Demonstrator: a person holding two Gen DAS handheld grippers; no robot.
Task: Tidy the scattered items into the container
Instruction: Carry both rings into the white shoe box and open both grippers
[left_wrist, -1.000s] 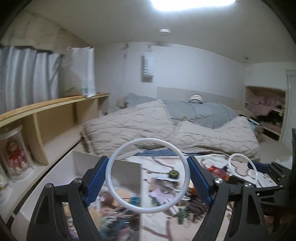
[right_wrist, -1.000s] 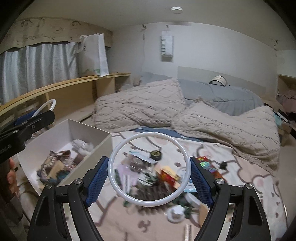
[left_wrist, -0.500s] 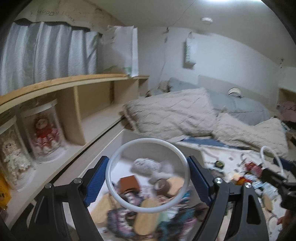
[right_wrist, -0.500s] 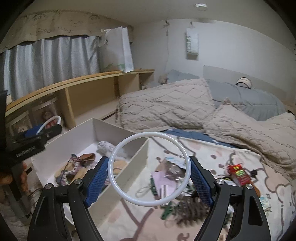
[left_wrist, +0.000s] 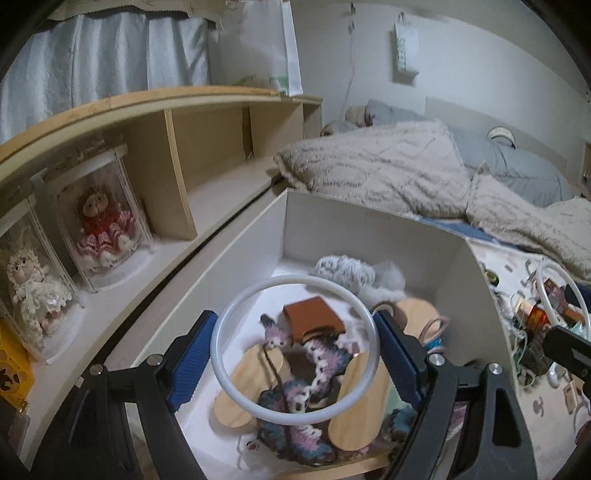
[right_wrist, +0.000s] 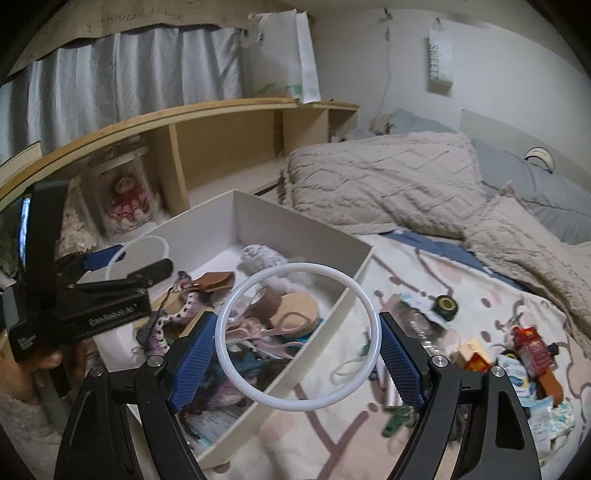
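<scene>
My left gripper (left_wrist: 294, 350) hangs over the white box (left_wrist: 369, 236), shut on a white plastic ring (left_wrist: 295, 280) between its blue pads. Under it in the box lie a crocheted piece (left_wrist: 317, 354), a brown pouch (left_wrist: 312, 317) and wooden pieces. My right gripper (right_wrist: 297, 343) is shut on a second white ring (right_wrist: 299, 266), above the box's near wall (right_wrist: 314, 332) at the bed side. In the right wrist view the left gripper (right_wrist: 122, 266) shows at the left over the box, held by a hand. Scattered items remain on the bed cover, among them a black roll (right_wrist: 445, 306) and a red packet (right_wrist: 532, 343).
A wooden shelf (left_wrist: 177, 99) runs along the left wall, with dolls in clear cases (left_wrist: 99, 218) close beside the box. Beige pillows and a blanket (right_wrist: 388, 177) lie behind the box and the patterned bed cover (right_wrist: 480, 288).
Both grippers swung left from the clutter on the bed cover toward the white box. The left one has sunk over its inside. Each still grips its ring.
</scene>
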